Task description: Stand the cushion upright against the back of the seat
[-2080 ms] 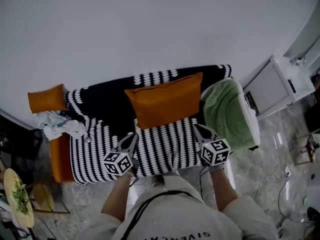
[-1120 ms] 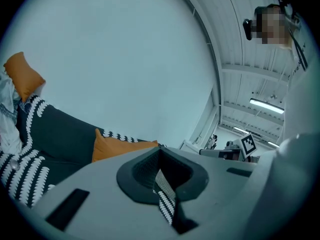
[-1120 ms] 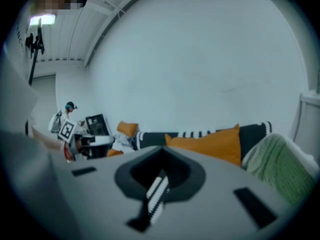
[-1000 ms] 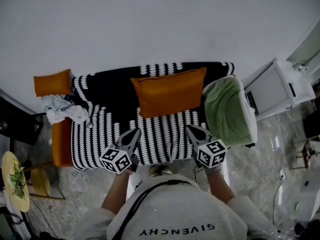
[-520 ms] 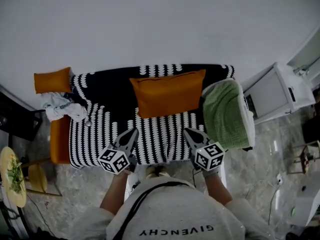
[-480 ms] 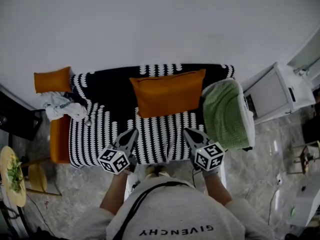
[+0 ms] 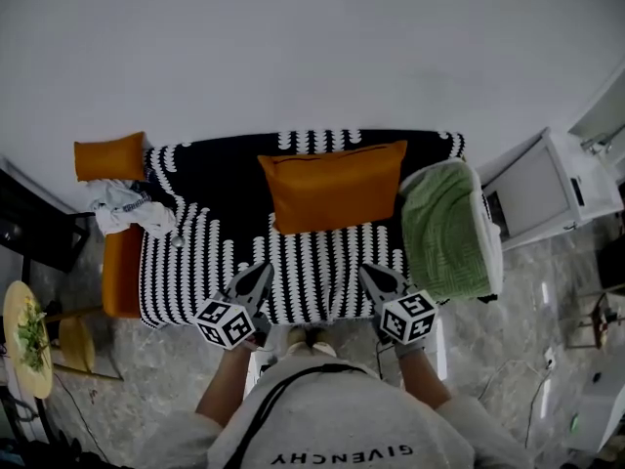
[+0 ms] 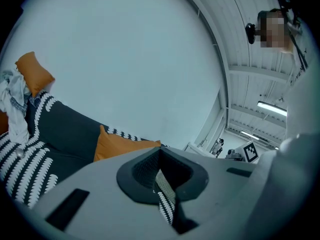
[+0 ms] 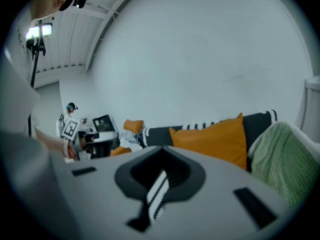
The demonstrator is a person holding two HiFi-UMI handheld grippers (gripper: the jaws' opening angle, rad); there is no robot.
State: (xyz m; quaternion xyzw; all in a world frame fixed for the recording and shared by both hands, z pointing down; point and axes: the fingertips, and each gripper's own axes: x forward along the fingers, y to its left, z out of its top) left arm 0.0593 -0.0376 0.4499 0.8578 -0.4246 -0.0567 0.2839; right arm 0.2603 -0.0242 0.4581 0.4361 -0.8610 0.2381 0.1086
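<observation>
My right gripper (image 7: 368,272) has eased back; it and my left gripper (image 7: 263,270) hold fingers clenched, empty, with the cushion (image 7: 332,186) at twelve o'clock.

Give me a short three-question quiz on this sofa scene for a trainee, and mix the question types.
1. True or false: the large orange cushion lies flat on the floor in front of the sofa.
2. Multiple choice: the left hand-held gripper and the right hand-held gripper are A) both shut on the cushion, B) both shut and empty, near the seat's front edge, C) both wide open.
3. Short answer: what is draped over the sofa's end at the head view's right?

Key:
1. False. It stands upright against the sofa's back.
2. B.
3. A green blanket.
</observation>
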